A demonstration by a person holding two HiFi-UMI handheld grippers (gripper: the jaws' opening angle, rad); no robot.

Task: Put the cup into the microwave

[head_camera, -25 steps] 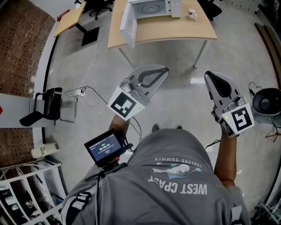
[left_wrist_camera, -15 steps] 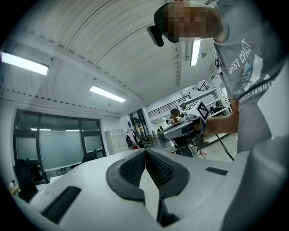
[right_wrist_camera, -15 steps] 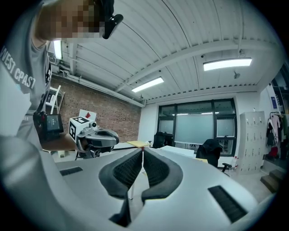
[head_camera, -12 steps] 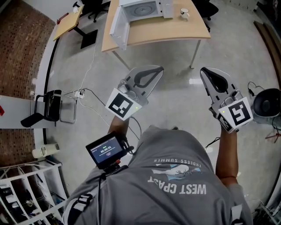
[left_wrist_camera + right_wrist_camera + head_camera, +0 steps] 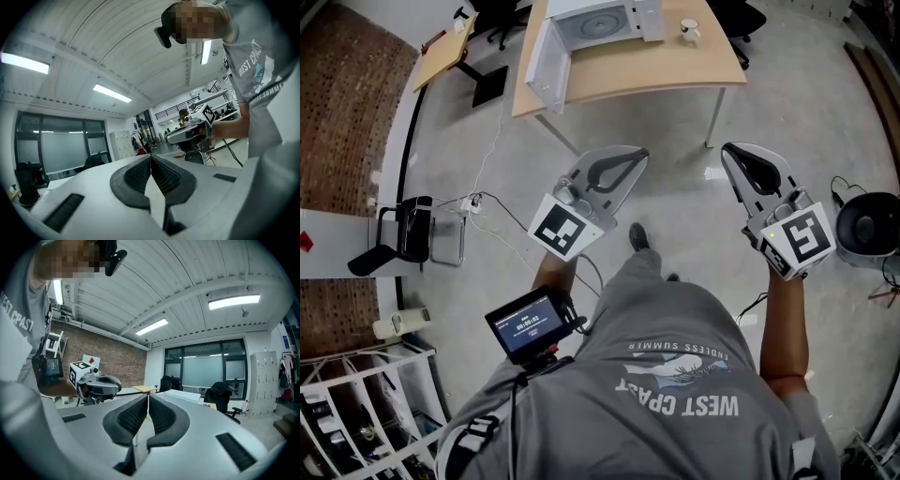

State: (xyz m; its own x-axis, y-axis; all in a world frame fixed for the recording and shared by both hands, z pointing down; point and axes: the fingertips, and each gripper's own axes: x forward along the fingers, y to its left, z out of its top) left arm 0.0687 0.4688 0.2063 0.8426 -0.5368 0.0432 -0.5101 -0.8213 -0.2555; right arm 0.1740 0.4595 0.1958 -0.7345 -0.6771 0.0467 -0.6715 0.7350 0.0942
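A small white cup [image 5: 687, 28] stands on the wooden table [image 5: 675, 70] at the far end of the room, to the right of the white microwave [image 5: 605, 19]. The microwave's door [image 5: 546, 52] hangs open to the left. Both grippers are held level over the floor, far short of the table. My left gripper [image 5: 642, 150] is shut with nothing in it, its ribbed pads [image 5: 161, 176] meeting at the tip. My right gripper [image 5: 727, 148] is also shut and empty, pads [image 5: 159, 416] together. Each gripper view shows the other gripper beside it.
Grey floor lies between me and the table. A black chair [image 5: 411, 225] and a power strip with cables [image 5: 473, 197] are at the left. A round black device [image 5: 870, 220] sits at the right. A wire rack [image 5: 356, 403] is at lower left, a second desk [image 5: 450, 42] at the far left.
The table and microwave have slid left in the head view as the person walks; a shoe now shows ahead of the body. Both grippers travelled along, still shut.
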